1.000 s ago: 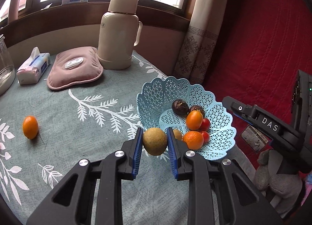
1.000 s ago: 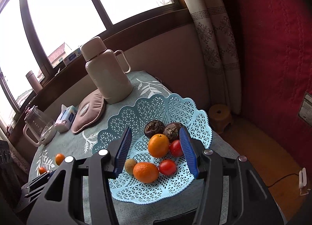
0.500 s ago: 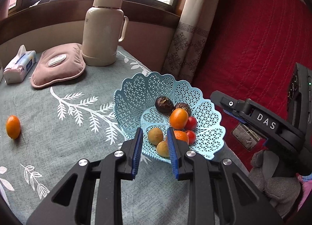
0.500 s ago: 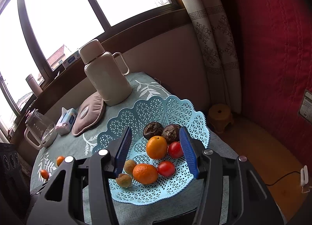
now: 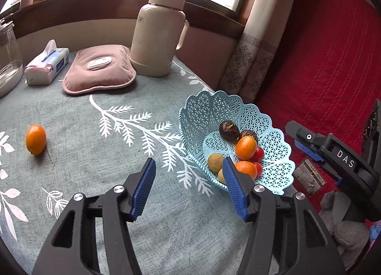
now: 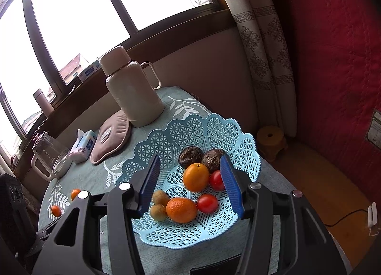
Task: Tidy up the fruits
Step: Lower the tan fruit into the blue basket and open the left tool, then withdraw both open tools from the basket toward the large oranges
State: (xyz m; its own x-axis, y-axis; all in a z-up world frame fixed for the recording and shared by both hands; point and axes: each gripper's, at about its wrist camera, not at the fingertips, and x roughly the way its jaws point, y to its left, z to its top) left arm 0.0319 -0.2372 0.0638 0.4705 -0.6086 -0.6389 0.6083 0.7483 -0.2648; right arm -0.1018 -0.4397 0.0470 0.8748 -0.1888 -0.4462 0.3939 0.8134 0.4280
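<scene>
A light blue lattice basket (image 5: 214, 108) stands at the table's right edge. It holds two brown-green fruits (image 6: 160, 197), two oranges (image 6: 195, 176), two red tomatoes (image 6: 207, 203) and two dark wrinkled fruits (image 6: 190, 154). My left gripper (image 5: 188, 163) hovers over the tablecloth just left of the basket; its jaws are opening with nothing between them. My right gripper (image 6: 189, 163) hangs above the basket's (image 6: 190, 127) fruit, jaws opening and pressing on nothing. One small orange fruit (image 5: 35, 139) lies loose far left; the right wrist view shows two such fruits (image 6: 75, 194).
At the back stand a cream thermos (image 5: 158, 32), a pink hot-water bag (image 5: 100, 70), a tissue pack (image 5: 46, 65) and a glass jug (image 5: 7, 60). A red quilted surface (image 5: 321, 60) and a curtain (image 5: 257, 56) lie beyond the table's right edge.
The left gripper let the brown-green fruit go into the basket, drew back to the left and spread its jaws wide. The right gripper's jaws widened in place.
</scene>
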